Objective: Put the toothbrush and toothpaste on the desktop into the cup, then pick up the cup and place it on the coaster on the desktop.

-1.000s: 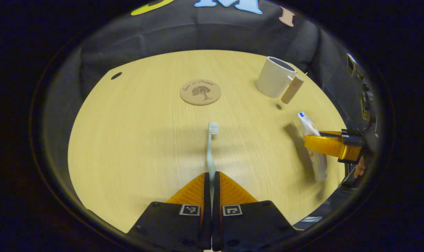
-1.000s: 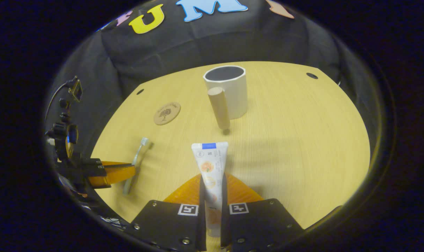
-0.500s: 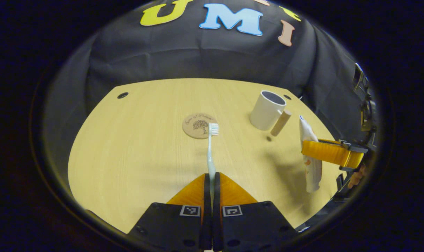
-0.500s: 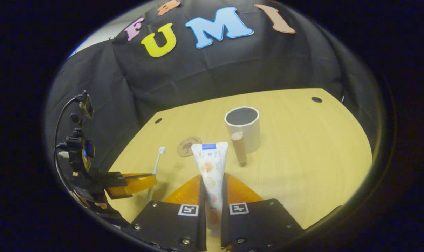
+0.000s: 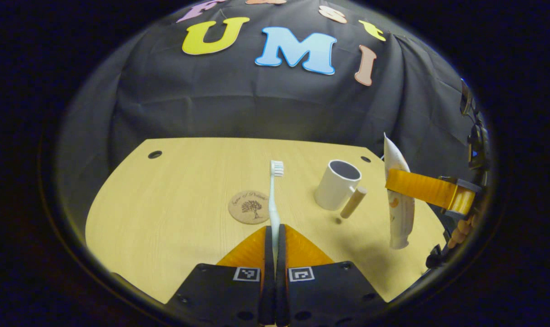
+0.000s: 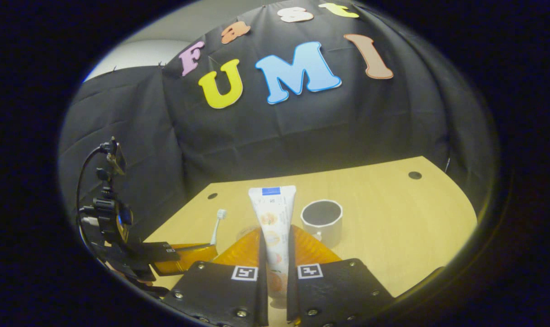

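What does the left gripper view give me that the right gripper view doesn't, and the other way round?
Left gripper view: the coaster and the cup's handle in plain sight. Right gripper view: a pale wall past the cloth. Shared: the cup, the toothbrush clamped in the left gripper and the toothpaste clamped in the right gripper, both held above the table.

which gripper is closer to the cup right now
Right, as far as these views tell. The right gripper, holding the toothpaste, is just short of the cup. The left gripper, holding the toothbrush, sits farther back, nearer the coaster.
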Demonstrator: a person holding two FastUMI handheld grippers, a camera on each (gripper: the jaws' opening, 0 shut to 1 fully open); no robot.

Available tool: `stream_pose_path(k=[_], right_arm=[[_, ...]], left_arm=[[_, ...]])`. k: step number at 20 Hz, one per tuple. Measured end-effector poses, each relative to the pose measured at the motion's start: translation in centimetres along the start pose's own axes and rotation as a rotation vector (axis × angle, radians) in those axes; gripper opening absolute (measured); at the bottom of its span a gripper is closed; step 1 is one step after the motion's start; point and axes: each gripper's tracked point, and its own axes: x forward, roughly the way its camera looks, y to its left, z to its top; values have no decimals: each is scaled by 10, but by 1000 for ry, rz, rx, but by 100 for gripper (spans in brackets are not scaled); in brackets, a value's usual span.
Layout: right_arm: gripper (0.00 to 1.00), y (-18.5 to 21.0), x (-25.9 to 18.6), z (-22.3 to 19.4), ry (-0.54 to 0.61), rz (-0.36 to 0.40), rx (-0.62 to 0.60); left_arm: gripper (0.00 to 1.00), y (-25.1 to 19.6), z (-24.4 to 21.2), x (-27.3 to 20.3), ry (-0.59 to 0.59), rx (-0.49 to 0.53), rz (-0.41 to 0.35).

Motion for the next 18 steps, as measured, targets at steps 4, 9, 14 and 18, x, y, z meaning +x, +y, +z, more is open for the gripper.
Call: stream_pose_path(k=[4, 9, 14, 18], right_arm=[[17, -7, 14, 28, -101, 1, -1], [17, -21, 44, 61, -200, -17, 33], [17, -39, 66, 89, -275, -41, 33], [17, -55, 85, 100, -323, -64, 36]], left_arm=[[9, -6, 36, 12, -99, 10, -17], [8, -24, 75, 29, -214, 5, -62], [8, -40, 111, 47, -321, 9, -100], [8, -49, 131, 51, -377, 3, -121]])
